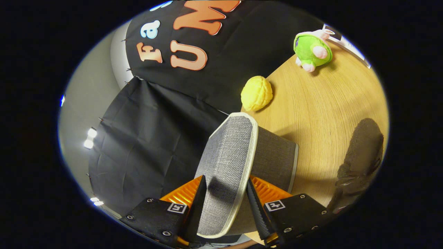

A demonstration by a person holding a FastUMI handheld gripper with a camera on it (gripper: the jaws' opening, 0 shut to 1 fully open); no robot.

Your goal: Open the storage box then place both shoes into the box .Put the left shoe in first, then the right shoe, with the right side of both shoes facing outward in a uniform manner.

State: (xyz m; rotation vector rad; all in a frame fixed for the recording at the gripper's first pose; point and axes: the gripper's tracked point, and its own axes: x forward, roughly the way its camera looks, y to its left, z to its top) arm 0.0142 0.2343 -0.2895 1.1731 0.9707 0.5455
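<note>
My tool (225, 188) is clamped on the grey fabric lid (226, 162) of the storage box (275, 159): one finger presses on each face of the lid, which stands between them on edge, lifted up from the box, its pale piping running round the rim. The view is tilted, so the wooden tabletop (325, 103) slopes up on one side. The box itself, in the same grey woven cloth, sits just beyond my fingers, behind the raised lid, and I cannot see into it from here. Off to the side of the box, near the tabletop's edge, lies a dark brown fuzzy shoe (360, 155), well apart from my fingers; its lower end is in shadow, and I cannot tell whether it is the left or the right one. Farther along the tabletop, beyond the lid, rests a yellow knobbly ball-shaped toy (256, 93), and farther still a green and pink plush toy (312, 50), close to the far edge.
</note>
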